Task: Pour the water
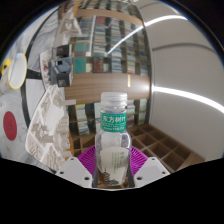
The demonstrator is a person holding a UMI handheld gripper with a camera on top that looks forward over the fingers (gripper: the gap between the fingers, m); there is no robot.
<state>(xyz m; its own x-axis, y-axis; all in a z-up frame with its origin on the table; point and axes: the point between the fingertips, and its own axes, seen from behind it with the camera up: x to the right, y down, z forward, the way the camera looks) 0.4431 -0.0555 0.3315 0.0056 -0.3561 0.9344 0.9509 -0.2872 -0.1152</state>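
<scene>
Gripper view shows, at the left, a tabletop tilted steeply, carrying a red disc and a pale round dish. Beside it hangs crinkled clear plastic. Centre, the water bottle stands upright, clamped between the tongs, both purple pads pressing it. Beyond rise shelves; rightward, wooden floor.

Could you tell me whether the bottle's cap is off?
No, a white cap sits on the bottle between the tool's fingers.
</scene>
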